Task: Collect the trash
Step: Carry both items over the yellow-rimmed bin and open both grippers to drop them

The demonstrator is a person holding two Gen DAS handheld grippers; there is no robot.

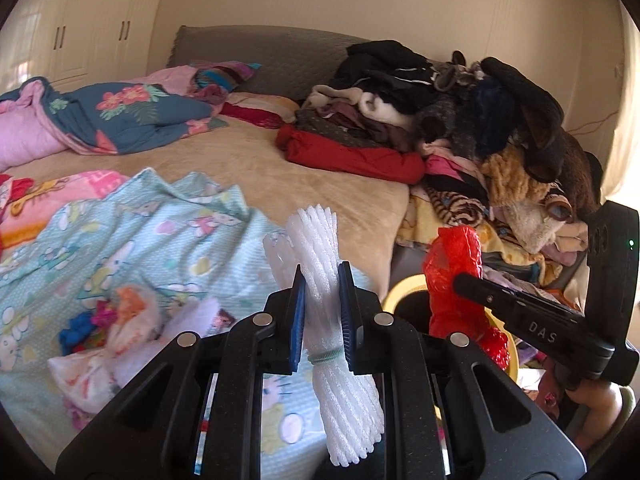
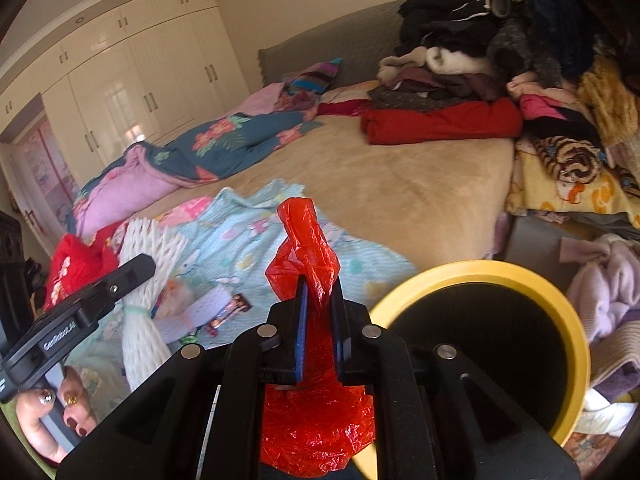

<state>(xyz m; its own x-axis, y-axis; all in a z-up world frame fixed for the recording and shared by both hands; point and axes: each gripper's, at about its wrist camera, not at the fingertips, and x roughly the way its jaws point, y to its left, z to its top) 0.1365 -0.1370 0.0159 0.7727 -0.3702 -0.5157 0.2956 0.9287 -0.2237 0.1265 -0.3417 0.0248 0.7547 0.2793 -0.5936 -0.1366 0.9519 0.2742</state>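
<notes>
My left gripper (image 1: pixel 323 280) is shut on a white foam net sleeve (image 1: pixel 320 240) bundled with a green band, held above the bed's near edge. It also shows in the right wrist view (image 2: pixel 150 264). My right gripper (image 2: pixel 320 294) is shut on a crumpled red plastic bag (image 2: pixel 308 240), held just left of a yellow-rimmed bin (image 2: pixel 568 328). The red bag (image 1: pixel 452 276) and the bin's rim (image 1: pixel 404 284) show at the right of the left wrist view. More wrappers (image 1: pixel 120 320) lie on the light blue cartoon blanket (image 1: pixel 120 232); a snack wrapper (image 2: pixel 230 312) lies there too.
The bed (image 2: pixel 400 200) has a beige cover. A tall pile of clothes (image 1: pixel 460 120) fills its right side and spills toward the bin. A floral quilt (image 1: pixel 120 116) lies at the far left. White wardrobes (image 2: pixel 120 92) line the wall.
</notes>
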